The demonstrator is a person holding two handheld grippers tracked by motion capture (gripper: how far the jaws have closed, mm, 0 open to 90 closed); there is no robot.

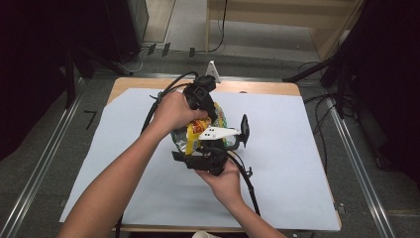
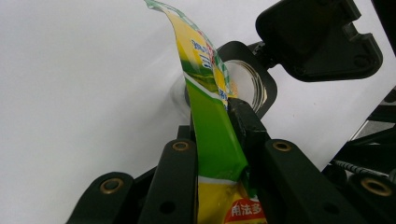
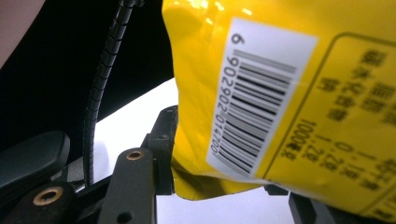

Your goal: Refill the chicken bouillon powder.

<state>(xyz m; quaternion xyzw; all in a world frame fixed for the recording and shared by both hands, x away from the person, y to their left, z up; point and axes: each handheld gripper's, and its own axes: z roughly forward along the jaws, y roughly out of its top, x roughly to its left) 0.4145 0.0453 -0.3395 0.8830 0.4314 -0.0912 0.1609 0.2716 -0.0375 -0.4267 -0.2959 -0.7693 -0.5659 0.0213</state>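
Left tool (image 2: 219, 140) pinches snack bag (image 2: 210, 116) edge, right tool (image 3: 219, 186) clamps opposite seam — likely pulling it open.

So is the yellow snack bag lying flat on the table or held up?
Held up: both grippers pinch the bag above the white sheet, its edge between the left gripper's jaws.

packet (image 3: 280, 93) cut off at top and right edges; its small print blurred.
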